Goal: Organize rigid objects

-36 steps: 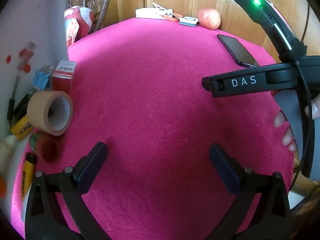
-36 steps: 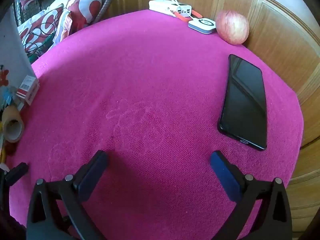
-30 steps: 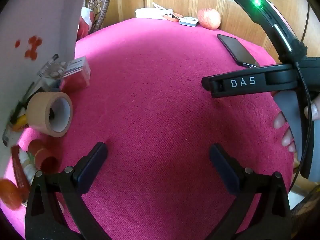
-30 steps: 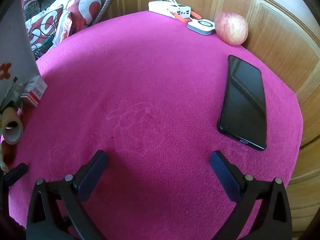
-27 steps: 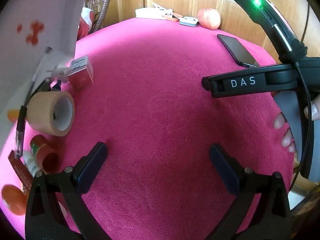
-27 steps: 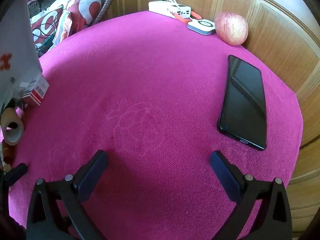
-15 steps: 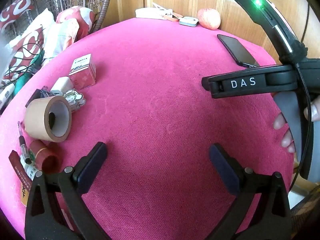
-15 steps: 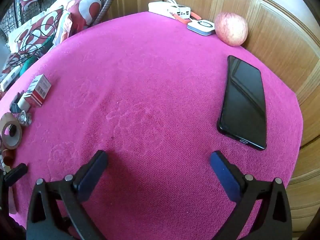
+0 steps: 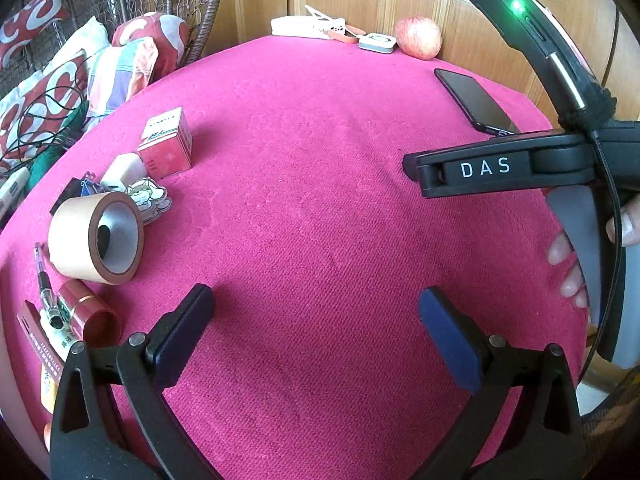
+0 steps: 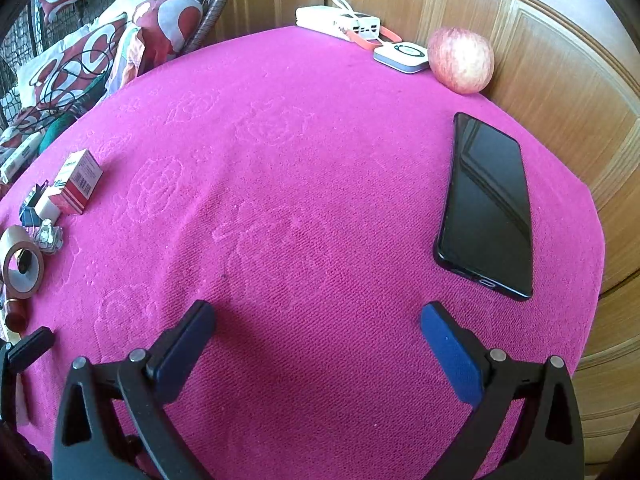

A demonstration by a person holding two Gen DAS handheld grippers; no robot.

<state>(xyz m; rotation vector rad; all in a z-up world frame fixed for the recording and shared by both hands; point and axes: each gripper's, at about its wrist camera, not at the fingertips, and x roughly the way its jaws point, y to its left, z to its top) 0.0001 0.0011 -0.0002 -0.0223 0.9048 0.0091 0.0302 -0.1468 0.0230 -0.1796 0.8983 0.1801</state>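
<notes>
Small objects lie in a heap at the left of the pink cloth (image 9: 320, 208): a brown tape roll (image 9: 96, 238), a red box (image 9: 166, 146), a white charger (image 9: 122, 170), a cartoon sticker (image 9: 150, 198), a red lipstick tube (image 9: 90, 314) and a pen (image 9: 44, 286). The box (image 10: 78, 188) and the tape roll (image 10: 22, 266) also show in the right wrist view. My left gripper (image 9: 316, 334) is open and empty, right of the heap. My right gripper (image 10: 318, 340) is open and empty over the bare cloth; it also shows in the left wrist view (image 9: 412, 168).
A black phone (image 10: 486, 206) lies at the right. An apple (image 10: 462, 58), a small white device (image 10: 402, 56) and a white power bank (image 10: 338, 20) sit at the far edge by the wooden panels. Patterned cushions (image 9: 60, 84) and a wicker chair stand beyond the left edge.
A white bag that hung over the left edge has lifted away, leaving the tape roll, box, charger, sticker and pen spread on the cloth. Both grippers have stayed still.
</notes>
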